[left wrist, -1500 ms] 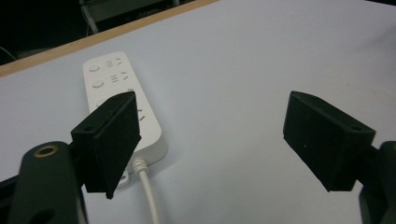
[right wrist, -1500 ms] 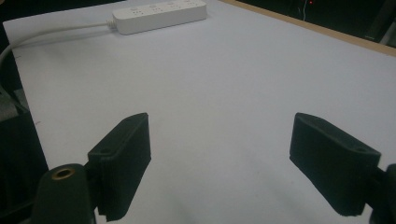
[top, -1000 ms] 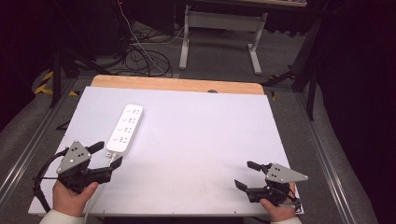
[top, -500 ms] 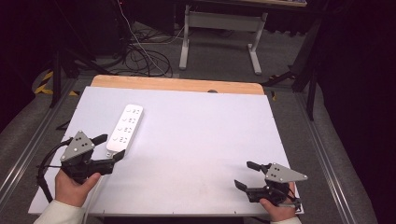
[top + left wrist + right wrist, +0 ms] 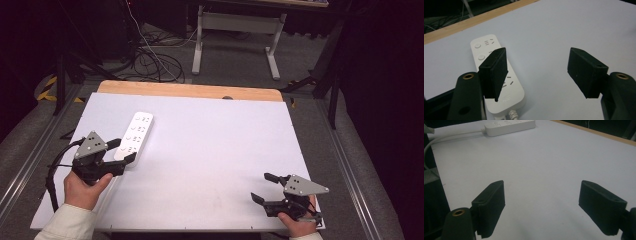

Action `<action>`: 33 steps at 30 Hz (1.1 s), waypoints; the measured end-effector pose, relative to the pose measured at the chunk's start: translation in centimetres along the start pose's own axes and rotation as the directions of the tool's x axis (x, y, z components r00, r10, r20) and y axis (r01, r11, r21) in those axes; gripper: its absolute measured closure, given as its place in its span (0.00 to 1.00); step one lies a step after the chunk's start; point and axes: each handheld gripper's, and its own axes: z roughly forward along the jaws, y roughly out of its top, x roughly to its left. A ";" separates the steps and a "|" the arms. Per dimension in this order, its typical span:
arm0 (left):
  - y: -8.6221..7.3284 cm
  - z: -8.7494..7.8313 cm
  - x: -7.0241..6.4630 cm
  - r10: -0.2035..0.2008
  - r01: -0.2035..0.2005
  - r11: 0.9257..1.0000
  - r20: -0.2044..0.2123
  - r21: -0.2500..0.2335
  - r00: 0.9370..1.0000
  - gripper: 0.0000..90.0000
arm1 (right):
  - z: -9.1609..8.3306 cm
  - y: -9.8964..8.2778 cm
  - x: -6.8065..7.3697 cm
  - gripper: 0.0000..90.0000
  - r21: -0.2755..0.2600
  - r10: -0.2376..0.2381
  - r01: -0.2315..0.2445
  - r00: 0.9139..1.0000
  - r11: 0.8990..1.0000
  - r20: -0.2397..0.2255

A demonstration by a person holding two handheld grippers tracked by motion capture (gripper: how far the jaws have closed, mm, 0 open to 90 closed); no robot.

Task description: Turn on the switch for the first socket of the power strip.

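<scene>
A white power strip point(image 5: 135, 132) lies on the left part of the white table top point(image 5: 210, 150), its cord end toward the person. My left gripper point(image 5: 125, 150) hovers at the strip's near end, one jaw beside it. In the left gripper view the strip point(image 5: 499, 77) runs under the left jaw, and my left gripper point(image 5: 537, 65) is open; its jaws have just been closing a little with only bare table between them. My right gripper point(image 5: 261, 187) rests open at the near right corner. From there my right gripper point(image 5: 541, 195) faces bare table, with the strip point(image 5: 509, 125) far off.
A wooden strip point(image 5: 190, 91) edges the table's far side. Beyond it, cables point(image 5: 150, 60) lie on the floor and a white desk frame point(image 5: 235, 30) stands. The strip's white cord point(image 5: 449, 136) trails off the table's left edge. Metal rails run along both sides.
The left hand has moved forward, away from the person, bringing its gripper up to the near end of the power strip. Its jaws stand slightly narrower. The right gripper has not moved.
</scene>
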 end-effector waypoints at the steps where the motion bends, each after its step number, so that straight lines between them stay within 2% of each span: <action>1: 0.0 0.1 0.1 -0.003 0.003 1.000 -0.002 0.001 1.000 0.37 | 0.0 0.0 0.0 0.24 0.002 -0.001 0.001 1.000 1.000 0.001; 4: 0.1 0.3 0.3 -0.008 0.008 1.000 0.002 0.008 1.000 0.39 | 0.0 0.0 0.0 0.24 0.002 -0.002 0.002 1.000 1.000 0.000; 7: 0.1 0.6 0.8 -0.024 0.023 1.000 0.020 0.016 1.000 0.45 | 0.0 0.0 0.0 0.24 0.001 -0.003 0.003 1.000 1.000 -0.002; 8: 0.2 0.9 1.2 -0.043 0.040 0.998 0.060 0.046 0.997 0.47 | 0.0 0.0 0.0 0.24 0.001 -0.003 0.003 1.000 1.000 -0.002; 10: 0.2 1.2 1.5 -0.056 0.053 0.997 0.065 0.051 0.996 0.46 | 0.0 0.0 0.0 0.24 0.000 0.000 0.000 1.000 1.000 -0.003; 11: 0.2 1.3 1.6 -0.048 0.046 0.997 0.040 0.055 0.998 0.47 | 0.0 0.0 0.0 0.24 0.000 -0.001 0.001 1.000 1.000 -0.002; 12: 0.2 1.3 1.6 -0.048 0.046 0.997 0.040 0.055 0.998 0.47 | 0.0 0.0 0.0 0.24 0.000 -0.001 0.001 1.000 1.000 -0.001; 13: 0.3 1.7 1.7 -0.050 0.049 0.995 0.019 0.083 0.999 0.47 | 0.0 0.0 0.0 0.24 0.000 -0.001 0.001 1.000 1.000 -0.001; 15: 0.3 1.8 1.8 -0.047 0.046 0.995 0.006 0.092 0.999 0.46 | 0.0 0.0 0.0 0.24 0.001 -0.001 0.001 1.000 1.000 -0.001; 17: 0.2 2.3 2.2 -0.064 0.067 0.991 -0.032 0.114 0.997 0.49 | 0.0 0.0 0.0 0.24 0.000 0.000 0.000 1.000 1.000 -0.002; 19: 0.1 2.6 2.6 -0.066 0.071 0.991 -0.050 0.113 0.997 0.52 | 0.0 0.0 0.0 0.24 0.001 0.000 0.000 1.000 1.000 -0.002; 23: 0.1 3.0 3.0 -0.096 0.106 0.985 -0.077 0.136 0.992 0.63 | 0.1 -0.1 -0.1 0.24 0.001 0.001 -0.001 1.000 1.000 -0.004; 24: 0.0 3.4 3.2 -0.096 0.111 0.981 -0.102 0.157 0.990 0.65 | 0.1 -0.1 -0.1 0.24 0.001 0.001 -0.001 1.000 1.000 -0.004; 25: 0.0 3.4 3.2 -0.096 0.111 0.981 -0.102 0.157 0.990 0.66 | 0.1 -0.1 -0.1 0.24 0.001 0.001 -0.001 1.000 1.000 -0.005; 26: -0.1 3.7 3.3 -0.102 0.122 0.979 -0.122 0.166 0.987 0.68 | 0.1 -0.1 -0.1 0.24 0.001 0.001 -0.001 1.000 1.000 -0.005; 27: -0.1 3.7 3.3 -0.102 0.122 0.979 -0.122 0.166 0.987 0.70 | 0.1 -0.1 -0.1 0.24 0.001 0.001 -0.001 1.000 1.000 -0.005; 30: -0.1 3.9 3.6 -0.104 0.132 0.977 -0.163 0.168 0.981 0.76 | 0.1 -0.1 -0.1 0.24 0.001 0.001 -0.001 1.000 1.000 -0.004; 33: -0.3 4.2 4.1 -0.128 0.157 0.970 -0.160 0.186 0.979 0.81 | 0.0 -0.1 -0.1 0.24 0.000 0.001 -0.001 1.000 1.000 -0.004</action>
